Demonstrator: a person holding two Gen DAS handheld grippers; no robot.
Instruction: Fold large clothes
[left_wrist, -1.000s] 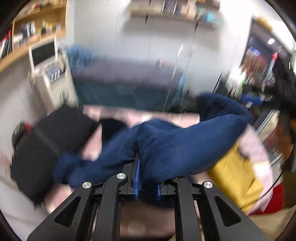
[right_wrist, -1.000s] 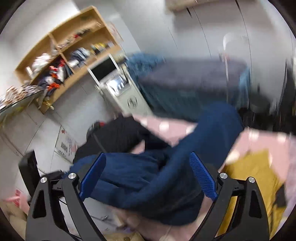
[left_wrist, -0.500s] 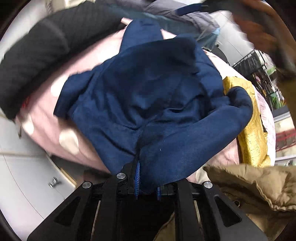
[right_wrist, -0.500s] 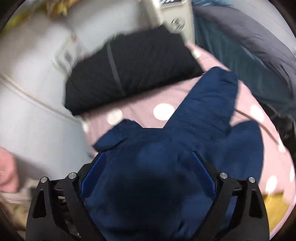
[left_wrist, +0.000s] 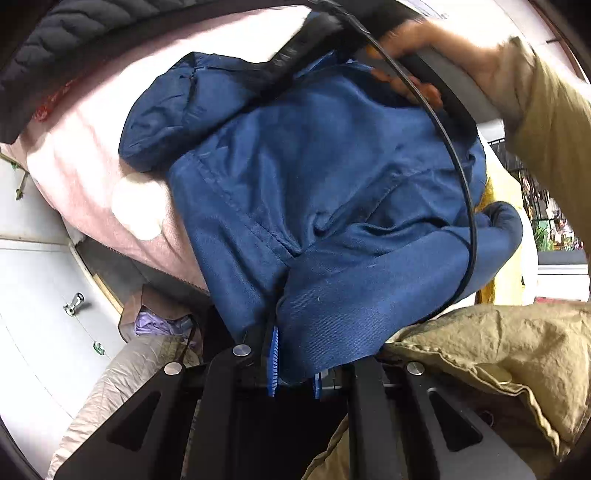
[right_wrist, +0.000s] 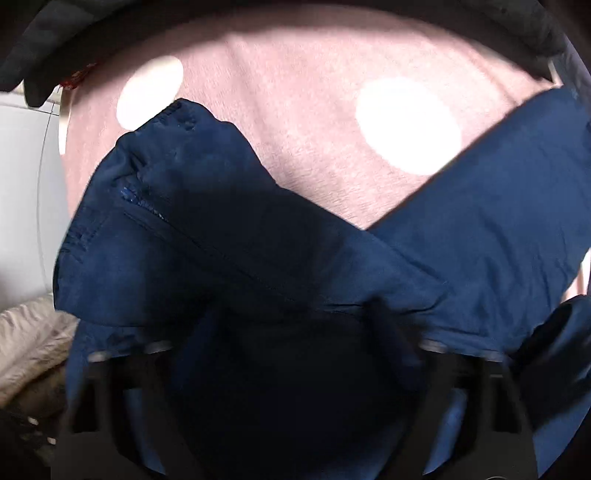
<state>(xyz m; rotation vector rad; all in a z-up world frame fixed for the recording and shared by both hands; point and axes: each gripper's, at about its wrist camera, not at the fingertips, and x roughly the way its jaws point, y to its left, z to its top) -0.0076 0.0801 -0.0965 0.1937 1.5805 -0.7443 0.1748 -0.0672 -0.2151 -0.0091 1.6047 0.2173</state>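
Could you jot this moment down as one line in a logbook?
left gripper: shut on blue jacket | right gripper: jaws closing over jacket, grip unclear | pink dotted cover underneath

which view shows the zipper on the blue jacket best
The right wrist view: the zipper on the blue jacket shows there as a short toothed run near the garment's upper-left edge, though that view is blurred. The left wrist view shows the jacket more fully, with seams only; no zipper teeth can be made out.
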